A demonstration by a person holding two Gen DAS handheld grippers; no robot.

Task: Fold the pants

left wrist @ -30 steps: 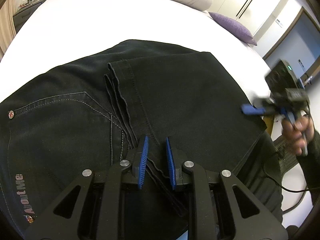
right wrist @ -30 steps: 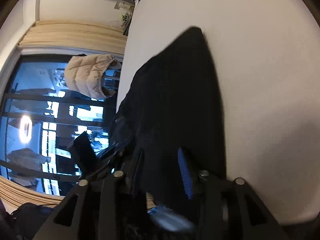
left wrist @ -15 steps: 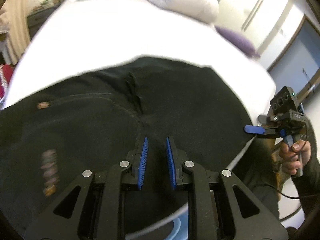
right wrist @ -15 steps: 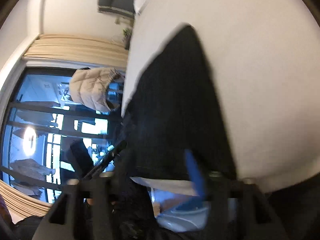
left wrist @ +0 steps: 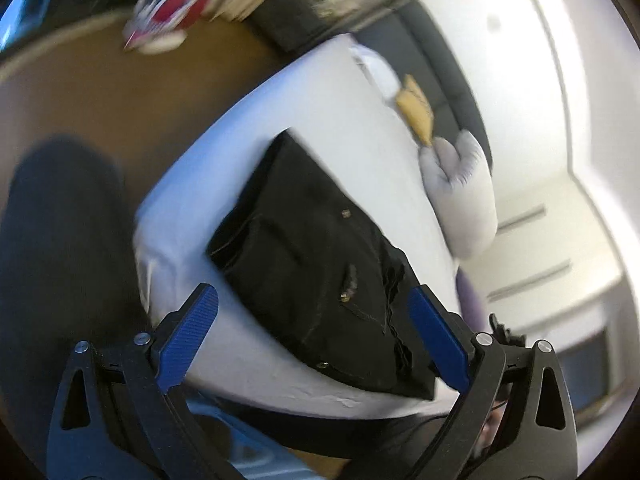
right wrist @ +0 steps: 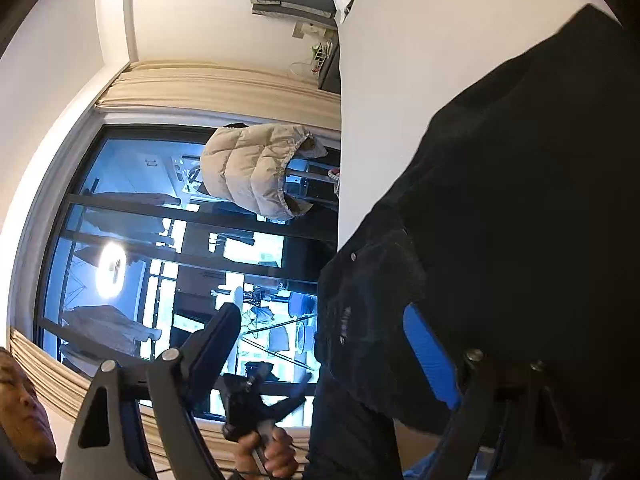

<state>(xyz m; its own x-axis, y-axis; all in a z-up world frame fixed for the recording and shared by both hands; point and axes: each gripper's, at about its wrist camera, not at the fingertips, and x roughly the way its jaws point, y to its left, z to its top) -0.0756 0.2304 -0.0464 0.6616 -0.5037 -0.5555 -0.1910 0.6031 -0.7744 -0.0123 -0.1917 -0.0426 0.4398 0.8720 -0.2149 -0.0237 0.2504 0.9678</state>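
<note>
- Your left gripper (left wrist: pixel 312 336) and right gripper (right wrist: pixel 340 344) both stand spread wide, holding nothing.
- The pants (left wrist: pixel 320 264) lie folded at frame centre on the bed (left wrist: pixel 340 92) (near its edge); a careless brush could drag them off.

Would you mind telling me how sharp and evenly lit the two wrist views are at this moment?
Left wrist view: motion blur smears the room and softens the black pants on the white bed; the open left claw stays sharp. Right wrist view: mostly sharp, bright window backlight, pants nearly featureless black, open right claw dim.
</note>
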